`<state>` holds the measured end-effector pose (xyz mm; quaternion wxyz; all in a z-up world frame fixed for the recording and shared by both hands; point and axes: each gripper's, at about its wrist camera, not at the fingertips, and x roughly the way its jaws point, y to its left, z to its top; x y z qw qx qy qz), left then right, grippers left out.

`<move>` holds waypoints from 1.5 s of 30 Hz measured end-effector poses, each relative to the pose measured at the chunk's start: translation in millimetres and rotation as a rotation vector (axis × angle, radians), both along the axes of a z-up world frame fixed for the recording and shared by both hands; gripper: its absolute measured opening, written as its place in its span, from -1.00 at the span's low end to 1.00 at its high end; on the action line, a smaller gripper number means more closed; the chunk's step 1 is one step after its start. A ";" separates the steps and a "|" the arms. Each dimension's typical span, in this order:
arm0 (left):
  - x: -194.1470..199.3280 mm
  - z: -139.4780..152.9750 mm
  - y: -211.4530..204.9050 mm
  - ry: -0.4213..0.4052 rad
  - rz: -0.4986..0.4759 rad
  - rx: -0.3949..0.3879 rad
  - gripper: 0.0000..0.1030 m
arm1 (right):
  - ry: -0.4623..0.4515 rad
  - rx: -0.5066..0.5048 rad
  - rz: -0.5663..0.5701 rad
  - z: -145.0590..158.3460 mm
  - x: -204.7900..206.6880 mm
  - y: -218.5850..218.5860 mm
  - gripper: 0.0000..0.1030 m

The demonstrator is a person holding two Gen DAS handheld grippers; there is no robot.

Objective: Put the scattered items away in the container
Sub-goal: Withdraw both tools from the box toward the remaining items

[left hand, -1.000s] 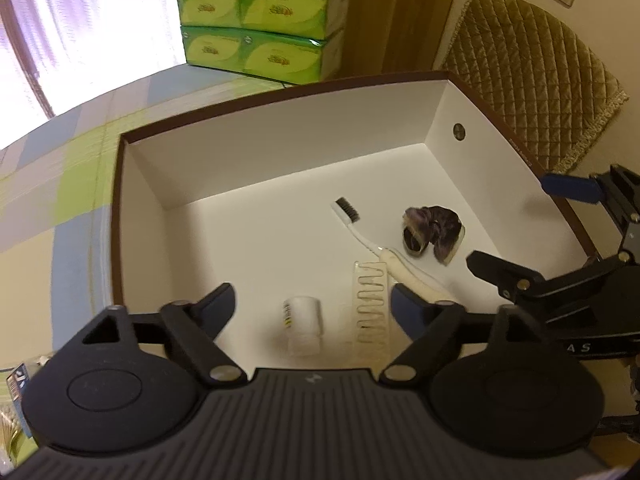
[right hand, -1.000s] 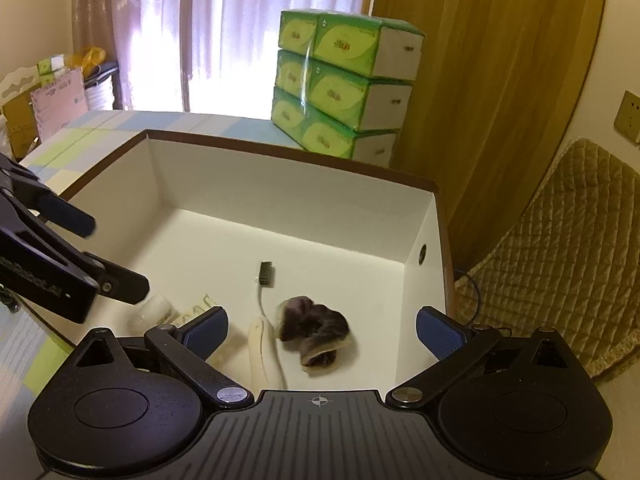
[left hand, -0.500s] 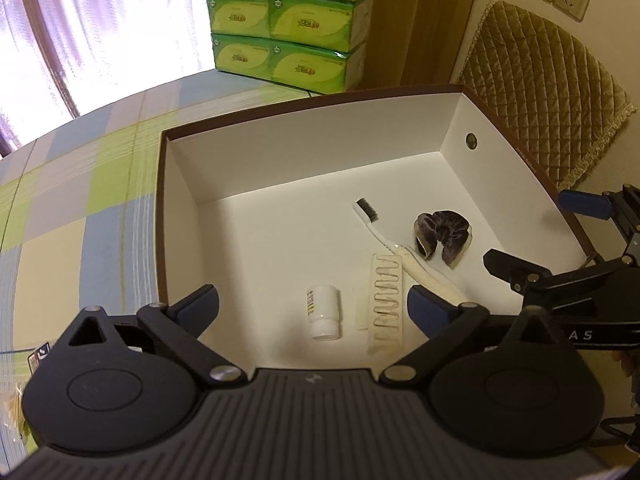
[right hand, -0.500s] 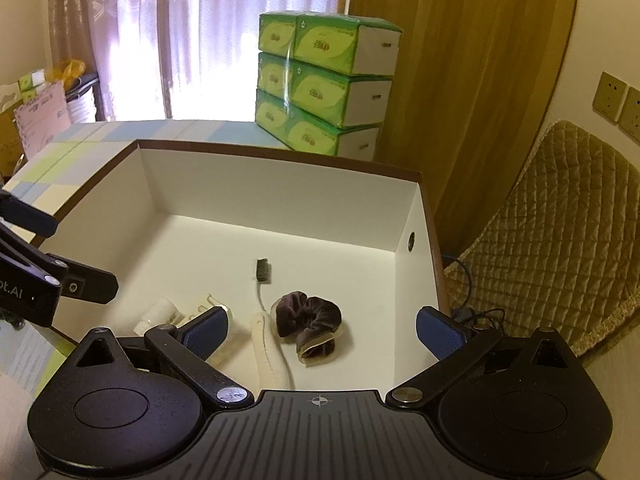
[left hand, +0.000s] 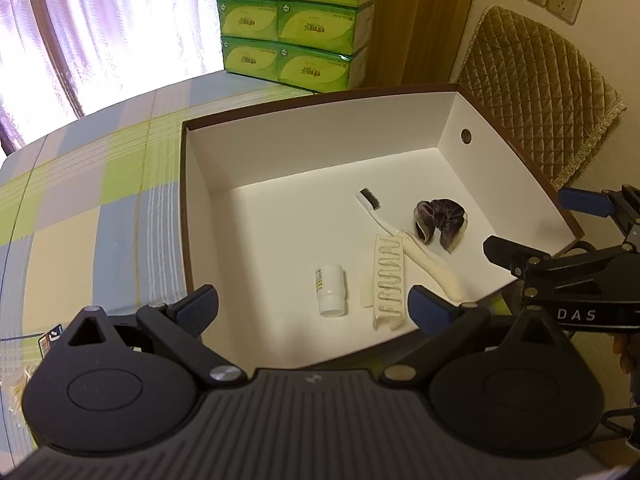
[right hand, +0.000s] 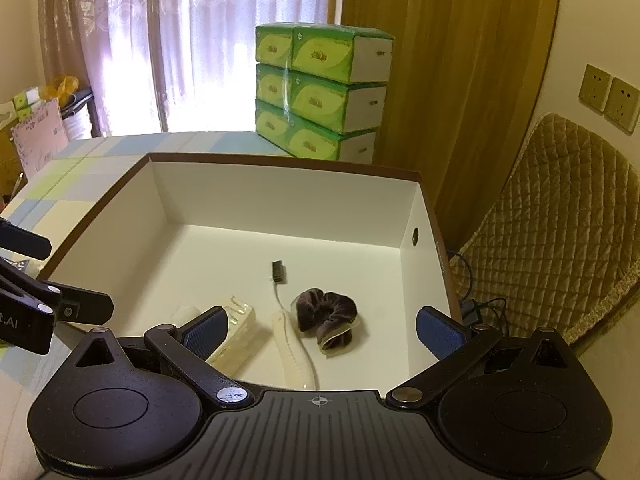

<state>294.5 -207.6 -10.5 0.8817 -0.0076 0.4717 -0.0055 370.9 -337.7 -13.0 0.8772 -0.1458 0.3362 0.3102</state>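
pulled back and up from the box since a second ago, both views now wider, more checked cloth showing on the desk [left hand: 100,216] to the left. left hand-held gripper [left hand: 312,308] spread wide, holding nothing, poised over the near rim; right hand-held gripper [right hand: 326,330] likewise wide open and empty at the near right corner. inside the white container [left hand: 320,152]: a small white bottle [left hand: 330,289] on its side, a ribbed clear strip [left hand: 387,286] just right of it, a cream-handled toothbrush [left hand: 404,240] lying diagonally, a dark purple scrunchie [left hand: 440,220] beside its handle. judged near complete, though a scrap of packaging [left hand: 50,336] at the far-left edge, too cut off to identify, may remain outside.
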 end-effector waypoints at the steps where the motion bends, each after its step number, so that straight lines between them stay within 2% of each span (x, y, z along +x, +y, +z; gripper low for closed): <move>1: -2.8 0.7 0.5 -0.001 -0.001 0.000 0.93 | 0.001 0.001 0.001 0.6 -2.3 0.2 1.00; 16: -39.9 6.6 0.7 -0.012 -0.011 0.002 0.93 | 0.013 0.022 0.002 3.7 -40.1 -7.8 1.00; 30: -82.1 2.6 -0.5 0.002 0.006 0.012 0.93 | 0.081 0.054 0.037 0.3 -69.7 -14.7 1.00; 45: -99.0 -3.0 12.3 0.026 0.038 0.011 0.93 | 0.123 0.039 0.092 -11.5 -87.7 -6.0 1.00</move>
